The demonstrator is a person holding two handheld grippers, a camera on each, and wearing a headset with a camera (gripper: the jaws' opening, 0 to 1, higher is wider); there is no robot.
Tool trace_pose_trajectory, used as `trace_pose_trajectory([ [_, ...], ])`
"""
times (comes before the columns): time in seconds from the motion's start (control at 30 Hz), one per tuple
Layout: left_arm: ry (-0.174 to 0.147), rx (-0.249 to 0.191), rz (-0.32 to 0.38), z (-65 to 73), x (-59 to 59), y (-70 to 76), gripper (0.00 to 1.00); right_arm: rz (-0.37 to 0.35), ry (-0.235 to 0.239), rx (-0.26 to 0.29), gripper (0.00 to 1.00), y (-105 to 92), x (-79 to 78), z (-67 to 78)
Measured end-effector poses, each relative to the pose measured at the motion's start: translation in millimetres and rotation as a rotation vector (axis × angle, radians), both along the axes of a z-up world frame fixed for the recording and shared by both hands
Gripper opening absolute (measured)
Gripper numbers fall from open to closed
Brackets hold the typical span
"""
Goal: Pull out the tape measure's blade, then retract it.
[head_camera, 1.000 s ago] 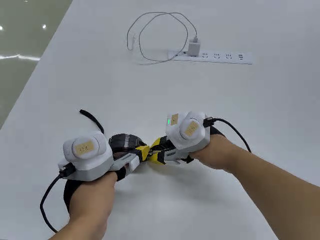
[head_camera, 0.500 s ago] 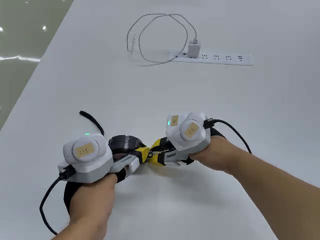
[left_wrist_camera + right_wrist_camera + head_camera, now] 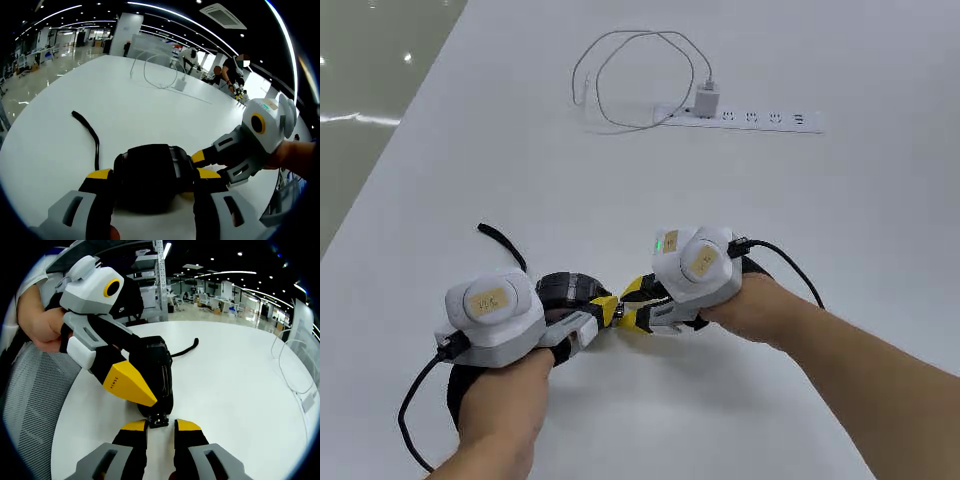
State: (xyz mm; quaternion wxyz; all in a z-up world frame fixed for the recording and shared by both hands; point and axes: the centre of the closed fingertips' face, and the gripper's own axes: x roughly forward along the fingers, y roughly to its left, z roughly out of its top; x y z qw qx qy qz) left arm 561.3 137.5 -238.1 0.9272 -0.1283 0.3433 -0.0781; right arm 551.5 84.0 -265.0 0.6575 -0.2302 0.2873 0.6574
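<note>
White tabletop [image 3: 840, 220] carries a power strip [image 3: 740, 116] at its far side. Well nearer you than that, your left gripper [image 3: 155, 176] clamps the black tape measure [image 3: 149, 167]. Your right gripper [image 3: 161, 427] sits narrow around its blade hook [image 3: 159, 420]; whether it pinches is unclear.

Your view dips slightly; the left gripper [image 3: 152, 175] and right gripper [image 3: 161, 426] barely budge at the tape measure [image 3: 565, 288].

- white table [image 3: 840, 200]
- white power strip [image 3: 750, 117] at the far side, charger [image 3: 706, 100] plugged in, white cable [image 3: 620, 70] looped beside it
- black strap [image 3: 503, 243] lying flat, trailing from the tape measure [image 3: 565, 288]
</note>
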Motion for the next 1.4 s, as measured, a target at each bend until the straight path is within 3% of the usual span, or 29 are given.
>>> trace_pose_trajectory([
  [0.9, -0.033, 0.021, -0.028, 5.5, 1.8, 3.5, 0.67, -0.062, 0.018, 0.04, 0.2, -4.7, 3.1, 8.7],
  [1.4, -0.098, 0.037, -0.111, 20.3, -2.2, 2.5, 0.71, -0.181, -0.001, 0.099, 0.32, -26.8, 4.5, 29.0],
])
